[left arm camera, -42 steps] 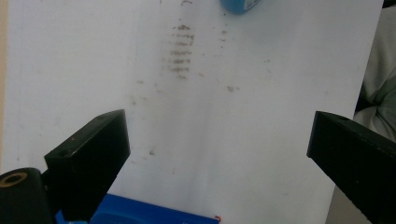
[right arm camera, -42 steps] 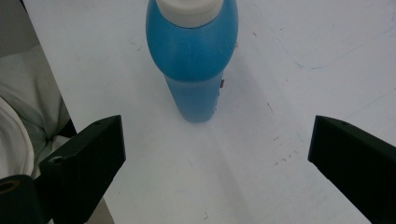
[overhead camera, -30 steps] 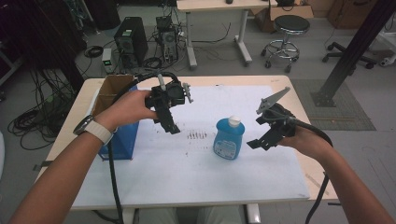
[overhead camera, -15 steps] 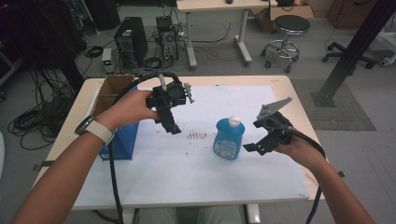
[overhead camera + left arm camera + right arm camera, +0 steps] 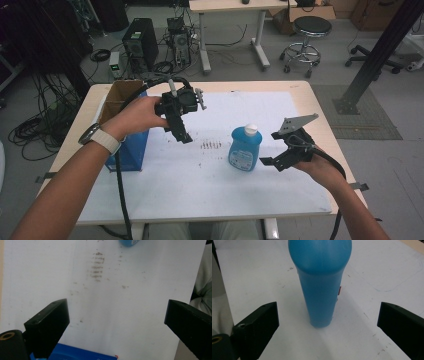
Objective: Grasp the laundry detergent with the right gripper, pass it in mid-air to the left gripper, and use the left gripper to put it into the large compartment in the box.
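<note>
Blue bottle (image 5: 244, 149) with white cap stands upright on white sheet (image 5: 210, 185).

Even, soft overhead light; faint shadows; both gripper views slightly blurred

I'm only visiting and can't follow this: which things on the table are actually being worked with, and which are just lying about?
In use:
- blue bottle, upright, lined up between the open jaws
- right gripper, beside it, not touching

Lying about:
- blue box at the table's left edge
- brown smudges on the white sheet
- left gripper, open, held aloft
</note>
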